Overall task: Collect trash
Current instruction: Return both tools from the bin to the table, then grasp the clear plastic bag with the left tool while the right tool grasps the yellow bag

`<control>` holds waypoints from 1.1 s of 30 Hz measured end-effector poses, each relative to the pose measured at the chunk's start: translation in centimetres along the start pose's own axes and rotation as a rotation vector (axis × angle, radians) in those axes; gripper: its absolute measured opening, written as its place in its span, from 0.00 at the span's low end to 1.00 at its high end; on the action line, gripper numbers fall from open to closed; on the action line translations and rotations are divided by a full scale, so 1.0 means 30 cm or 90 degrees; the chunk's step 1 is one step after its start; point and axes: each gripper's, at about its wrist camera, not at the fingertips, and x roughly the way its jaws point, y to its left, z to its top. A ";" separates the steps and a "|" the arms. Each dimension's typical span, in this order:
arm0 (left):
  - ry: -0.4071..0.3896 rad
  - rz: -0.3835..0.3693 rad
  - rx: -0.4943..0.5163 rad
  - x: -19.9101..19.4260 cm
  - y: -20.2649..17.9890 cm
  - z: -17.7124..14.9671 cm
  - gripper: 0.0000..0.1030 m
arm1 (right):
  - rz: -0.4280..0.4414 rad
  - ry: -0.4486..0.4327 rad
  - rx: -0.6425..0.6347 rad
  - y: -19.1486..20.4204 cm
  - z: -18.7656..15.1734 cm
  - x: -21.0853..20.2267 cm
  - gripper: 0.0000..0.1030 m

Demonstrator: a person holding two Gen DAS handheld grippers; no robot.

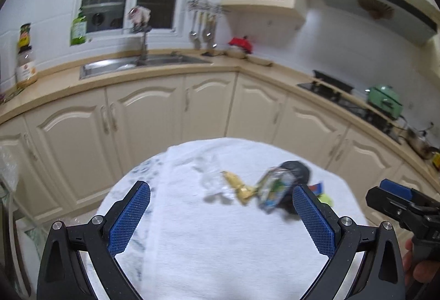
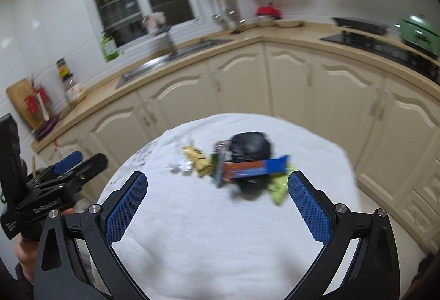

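A round table with a white cloth [image 1: 220, 231] [image 2: 214, 231] holds a small heap of trash. In the heap are a black bag [image 1: 298, 169] [image 2: 249, 147], a yellow wrapper [image 1: 238, 186] [image 2: 196, 158], a clear plastic scrap [image 1: 211, 180] [image 2: 181, 164], a colourful packet [image 1: 273, 188], an orange and blue bar wrapper [image 2: 255, 168] and a lime green wrapper [image 2: 277, 187]. My left gripper [image 1: 221, 197] hovers open, short of the heap, nothing between its fingers. My right gripper [image 2: 217, 186] is open too, just before the heap. Both views are blurred.
Cream kitchen cabinets [image 1: 154, 113] curve behind the table, under a counter with a steel sink [image 1: 132, 65], jars [image 1: 26, 66], a black hob [image 1: 330, 88] and a green pot [image 1: 383, 100]. Each gripper shows at the edge of the other's view, held by a hand [image 1: 418, 267].
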 end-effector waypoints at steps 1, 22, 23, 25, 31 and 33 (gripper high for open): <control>0.007 0.007 -0.003 0.018 0.012 0.001 0.99 | 0.014 0.007 -0.008 0.022 0.005 0.036 1.00; 0.121 0.084 -0.024 0.599 0.123 0.215 0.99 | 0.080 0.157 -0.042 0.089 0.044 0.670 0.57; 0.124 0.082 -0.022 0.623 0.114 0.222 0.99 | 0.073 0.162 -0.046 0.084 0.045 0.686 0.53; 0.128 0.079 -0.018 0.675 0.100 0.233 0.99 | 0.060 0.175 -0.059 0.081 0.046 0.724 0.48; 0.143 0.068 0.001 0.813 0.064 0.247 0.97 | 0.001 0.187 -0.123 0.101 0.044 0.776 0.41; 0.143 0.068 -0.005 0.835 0.070 0.245 0.96 | -0.005 0.193 -0.146 0.113 0.046 0.784 0.41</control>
